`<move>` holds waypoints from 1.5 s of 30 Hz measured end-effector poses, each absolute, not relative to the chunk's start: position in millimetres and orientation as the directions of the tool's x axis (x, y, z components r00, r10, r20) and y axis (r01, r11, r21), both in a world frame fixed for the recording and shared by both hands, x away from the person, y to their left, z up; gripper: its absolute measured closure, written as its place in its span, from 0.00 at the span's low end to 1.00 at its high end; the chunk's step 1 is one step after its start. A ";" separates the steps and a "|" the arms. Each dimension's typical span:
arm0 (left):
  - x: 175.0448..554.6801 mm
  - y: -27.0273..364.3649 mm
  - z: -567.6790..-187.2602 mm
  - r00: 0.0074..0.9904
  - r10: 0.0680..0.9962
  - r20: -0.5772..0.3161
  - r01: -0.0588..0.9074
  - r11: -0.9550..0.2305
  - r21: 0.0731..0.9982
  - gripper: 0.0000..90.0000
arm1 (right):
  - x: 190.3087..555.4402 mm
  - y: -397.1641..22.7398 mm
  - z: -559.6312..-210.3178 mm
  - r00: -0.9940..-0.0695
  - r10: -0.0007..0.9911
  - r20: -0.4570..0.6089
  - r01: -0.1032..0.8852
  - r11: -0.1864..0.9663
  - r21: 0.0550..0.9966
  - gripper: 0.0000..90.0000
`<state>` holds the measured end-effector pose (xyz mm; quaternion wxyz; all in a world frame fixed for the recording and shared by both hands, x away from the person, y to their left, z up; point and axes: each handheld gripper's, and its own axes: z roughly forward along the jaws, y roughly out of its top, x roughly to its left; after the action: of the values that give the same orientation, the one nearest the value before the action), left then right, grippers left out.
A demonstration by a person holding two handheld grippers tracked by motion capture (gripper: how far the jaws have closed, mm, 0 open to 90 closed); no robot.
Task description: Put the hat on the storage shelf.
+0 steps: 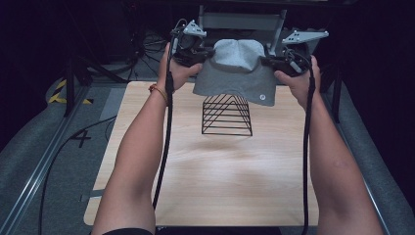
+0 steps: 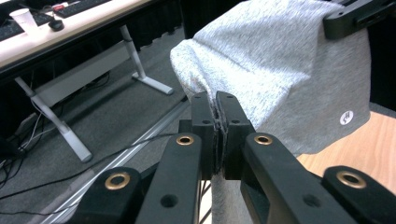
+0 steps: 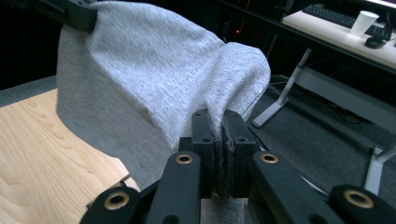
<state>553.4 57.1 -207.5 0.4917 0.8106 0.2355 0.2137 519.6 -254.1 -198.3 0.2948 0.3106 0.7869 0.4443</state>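
Grey cloth point(image 1: 238, 73) hangs spread between both grippers, held up in the air over the far edge of the table point(image 1: 210, 181); its lower hem drapes just above and behind the black wire rack point(image 1: 227, 115). Left gripper point(image 1: 203, 55) is clamped on the cloth's left edge, right gripper point(image 1: 268, 60) on its right edge; in each gripper view the jaws stand together with a fold of fabric pinched between the pads. Step in hand, as I judge it: carry the cloth toward the rack and lay it over. To do it well, keep both hands level and the span taut so the hem clears the rack's top wires, then lower evenly. The high view gives the rack below the cloth. The left gripper view shows a small round logo point(image 2: 346, 117) near the hem and the pinch itself point(image 2: 217, 122); the right gripper view shows its own pinch point(image 3: 219, 126) and the cloth's bunched upper fold.
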 end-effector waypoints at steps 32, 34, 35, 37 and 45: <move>514.3 70.1 -213.7 0.849 0.520 0.093 0.123 -0.367 0.922 0.97 | 486.9 -257.8 -202.2 -0.677 0.709 -0.196 0.185 0.421 0.888 0.95; 513.1 69.4 -214.5 0.854 0.511 0.096 0.122 -0.376 0.919 0.97 | 485.8 -258.0 -202.3 -0.679 0.707 -0.198 0.183 0.423 0.888 0.95; 512.3 68.9 -215.9 0.856 0.507 0.100 0.118 -0.381 0.917 0.97 | 485.3 -258.1 -202.4 -0.680 0.707 -0.195 0.185 0.423 0.887 0.95; 511.3 69.7 -220.4 0.860 0.503 0.086 0.126 -0.372 0.919 0.97 | 484.4 -257.3 -205.3 -0.686 0.700 -0.197 0.190 0.434 0.881 0.95; 515.3 72.6 -246.1 0.853 0.516 0.073 0.163 -0.397 0.903 0.97 | 485.1 -253.4 -220.2 -0.694 0.689 -0.208 0.202 0.464 0.862 0.95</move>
<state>515.3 72.6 -246.1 0.5084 0.8174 0.2077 0.1737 485.1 -253.4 -220.2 0.2777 0.2751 0.8093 0.4385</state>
